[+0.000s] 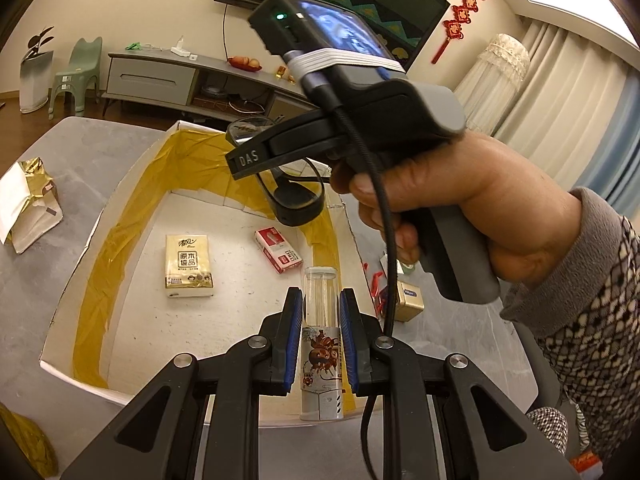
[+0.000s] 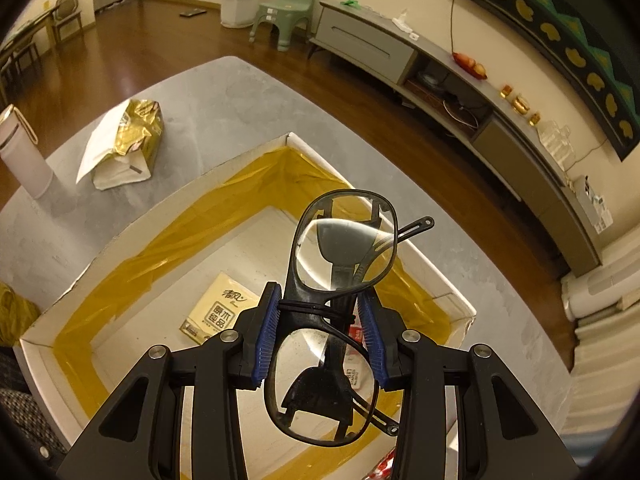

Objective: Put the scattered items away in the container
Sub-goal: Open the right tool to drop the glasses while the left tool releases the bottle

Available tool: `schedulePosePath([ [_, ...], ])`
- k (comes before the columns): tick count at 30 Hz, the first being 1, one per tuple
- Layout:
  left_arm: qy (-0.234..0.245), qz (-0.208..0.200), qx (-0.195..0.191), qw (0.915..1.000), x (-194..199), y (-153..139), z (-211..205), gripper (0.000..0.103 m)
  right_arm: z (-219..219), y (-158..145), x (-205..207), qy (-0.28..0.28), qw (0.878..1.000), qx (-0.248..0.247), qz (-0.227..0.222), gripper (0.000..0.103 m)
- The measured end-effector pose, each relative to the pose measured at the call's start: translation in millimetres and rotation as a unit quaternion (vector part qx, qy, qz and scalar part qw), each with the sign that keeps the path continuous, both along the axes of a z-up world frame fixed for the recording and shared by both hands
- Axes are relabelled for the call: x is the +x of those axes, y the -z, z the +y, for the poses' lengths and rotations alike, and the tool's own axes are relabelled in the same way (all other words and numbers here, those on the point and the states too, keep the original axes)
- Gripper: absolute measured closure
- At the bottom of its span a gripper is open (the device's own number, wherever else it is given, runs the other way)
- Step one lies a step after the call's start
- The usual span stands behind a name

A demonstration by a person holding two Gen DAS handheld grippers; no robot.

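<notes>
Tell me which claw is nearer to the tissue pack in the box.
Hard to call. The left claw, shut on the clear tube, sits to the tissue pack's right; the right claw, shut on the glasses, hangs above it.

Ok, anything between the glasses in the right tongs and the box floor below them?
Nothing visible blocks the drop. The right tongs hold the glasses over the open box. The tissue pack and red packet already lie on the floor, so the glasses may land against them.
</notes>
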State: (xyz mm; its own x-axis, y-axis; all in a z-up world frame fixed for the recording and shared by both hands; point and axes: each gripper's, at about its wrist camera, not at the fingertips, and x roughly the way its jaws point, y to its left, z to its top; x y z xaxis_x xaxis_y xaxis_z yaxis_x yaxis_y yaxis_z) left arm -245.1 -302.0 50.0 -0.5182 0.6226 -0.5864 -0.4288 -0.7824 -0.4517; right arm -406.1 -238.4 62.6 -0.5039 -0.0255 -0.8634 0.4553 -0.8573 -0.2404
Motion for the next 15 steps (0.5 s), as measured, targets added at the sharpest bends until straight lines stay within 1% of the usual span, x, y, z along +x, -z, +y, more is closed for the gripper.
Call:
schedulePosePath([
  [7,0.001,-0.012,-0.004,0.9999,-3,4,1,0.083,-4,7,-7,-0.006,1.000,0.018,-0.002,0.062],
  [15,0.004,-0.019,-0.007,0.9998,-4,8,4,0.083,0,13,-10,-0.003,1.000,0.015,-0.008,0.061],
])
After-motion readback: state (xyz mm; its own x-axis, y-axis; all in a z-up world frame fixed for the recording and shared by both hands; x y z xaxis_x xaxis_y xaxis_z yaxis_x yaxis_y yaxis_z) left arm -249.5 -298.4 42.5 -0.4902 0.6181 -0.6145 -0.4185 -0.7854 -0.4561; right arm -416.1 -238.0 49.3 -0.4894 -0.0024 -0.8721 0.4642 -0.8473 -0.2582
